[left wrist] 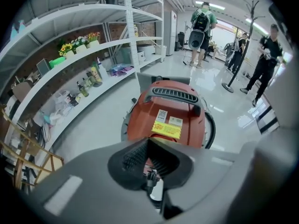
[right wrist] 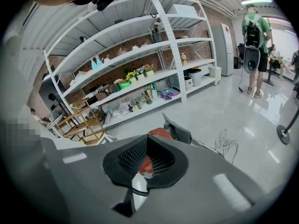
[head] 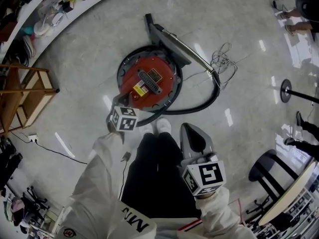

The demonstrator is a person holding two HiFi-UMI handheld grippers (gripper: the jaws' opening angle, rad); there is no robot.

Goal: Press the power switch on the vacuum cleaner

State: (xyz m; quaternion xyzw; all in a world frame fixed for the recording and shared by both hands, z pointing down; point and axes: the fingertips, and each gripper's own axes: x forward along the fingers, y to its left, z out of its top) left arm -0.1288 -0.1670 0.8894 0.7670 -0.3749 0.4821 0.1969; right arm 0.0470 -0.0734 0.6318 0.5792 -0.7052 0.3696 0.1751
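The vacuum cleaner (head: pixel 149 81) is a round canister with a red top, a grey handle and a yellow sticker; it stands on the floor in front of my feet. Its black hose (head: pixel 207 101) curves to a metal wand and a floor nozzle (head: pixel 155 28). My left gripper (head: pixel 122 102) hangs just over the canister's near edge, jaws shut and empty. In the left gripper view the red top (left wrist: pixel 166 113) fills the middle beyond the left gripper (left wrist: pixel 148 140). My right gripper (head: pixel 186 128) is held back near my legs, shut and empty. I cannot make out the switch.
A loose cable (head: pixel 224 59) lies by the wand. White shelves (head: pixel 45 19) curve along the left, with a wooden step stool (head: pixel 25 91) beside them. A black stool (head: pixel 271 168), a stand's base (head: pixel 286 89) and people's feet (head: pixel 299 126) are at the right.
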